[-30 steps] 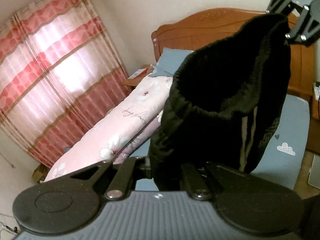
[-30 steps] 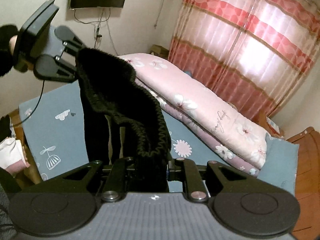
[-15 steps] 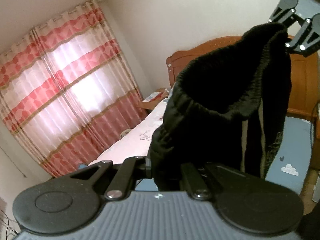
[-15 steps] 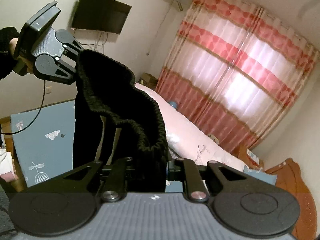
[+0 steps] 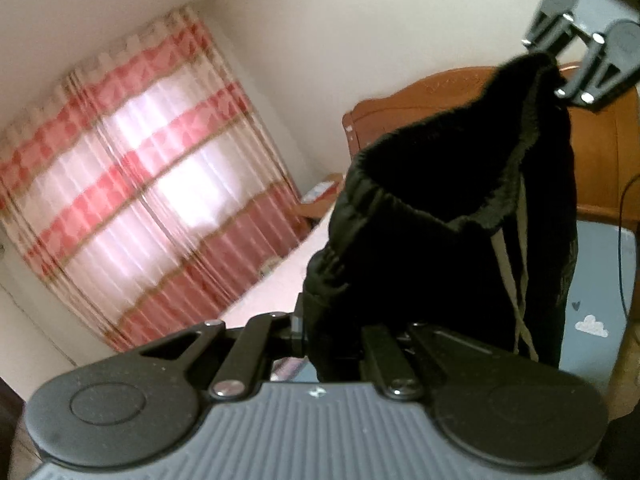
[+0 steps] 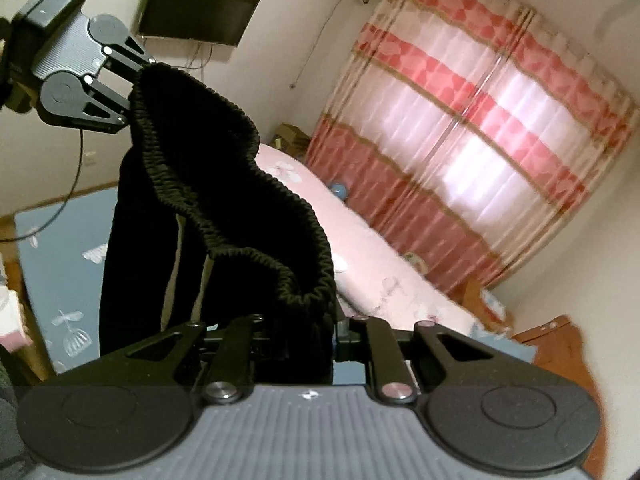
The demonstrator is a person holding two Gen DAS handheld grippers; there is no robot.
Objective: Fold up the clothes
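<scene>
Left gripper (image 5: 320,344): clamped on black elastic-waisted trousers (image 5: 460,216)
Right gripper (image 6: 320,340): gripping same waistband
Behind: pink floral quilt (image 6: 380,264), red-striped curtain (image 6: 460,136)
Blocking: hanging trousers hide the bed

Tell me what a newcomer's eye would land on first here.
First, the black trousers hanging mid-frame, their elastic waistband stretched between the left gripper, at upper left in the right wrist view, and the right gripper at bottom centre. Both are shut on the waistband. Next, the pink-and-white striped curtain, glowing with daylight at right, with the pink floral quilt on the bed below it.
</scene>
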